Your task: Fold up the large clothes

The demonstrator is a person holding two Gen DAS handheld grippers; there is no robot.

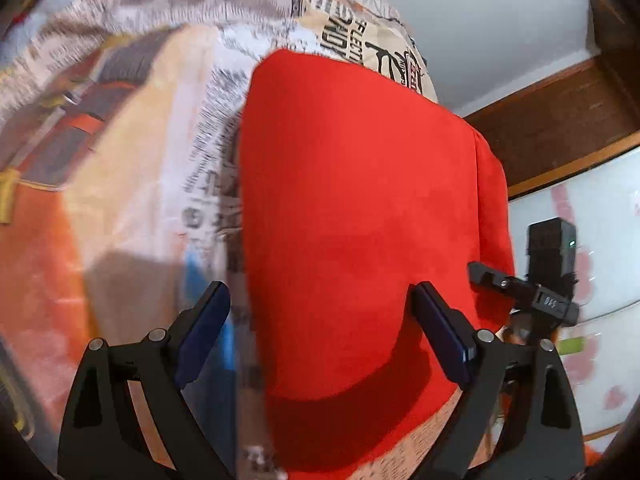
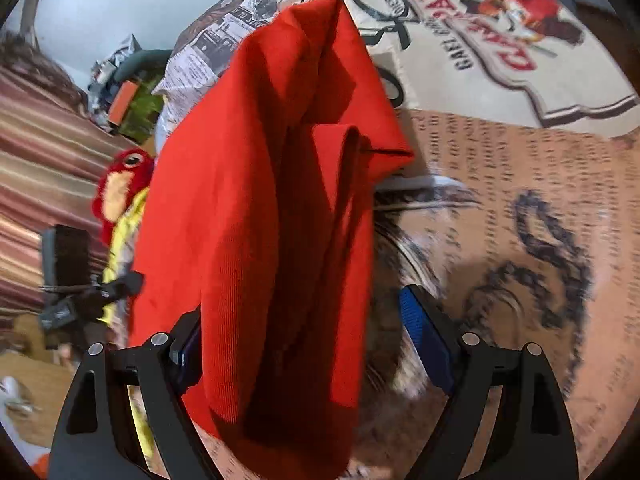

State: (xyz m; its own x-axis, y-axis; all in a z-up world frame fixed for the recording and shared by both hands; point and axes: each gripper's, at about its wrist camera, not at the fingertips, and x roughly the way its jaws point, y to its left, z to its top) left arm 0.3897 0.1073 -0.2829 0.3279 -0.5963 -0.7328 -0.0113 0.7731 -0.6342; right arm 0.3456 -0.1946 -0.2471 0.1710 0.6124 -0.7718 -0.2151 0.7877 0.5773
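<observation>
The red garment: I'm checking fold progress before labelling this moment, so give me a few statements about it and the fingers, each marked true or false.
1. The red garment lies on a printed bedcover. True.
2. The left gripper has its fingers closed flat together. False: they stand wide apart.
3. In the right wrist view the red garment is bunched into long folds. True.
4. The right gripper pinches the cloth tight. False: its blue finger stands clear of the cloth.
5. A red plush toy sits beside the garment. True.
6. The garment is blue. False: it is red.
</observation>
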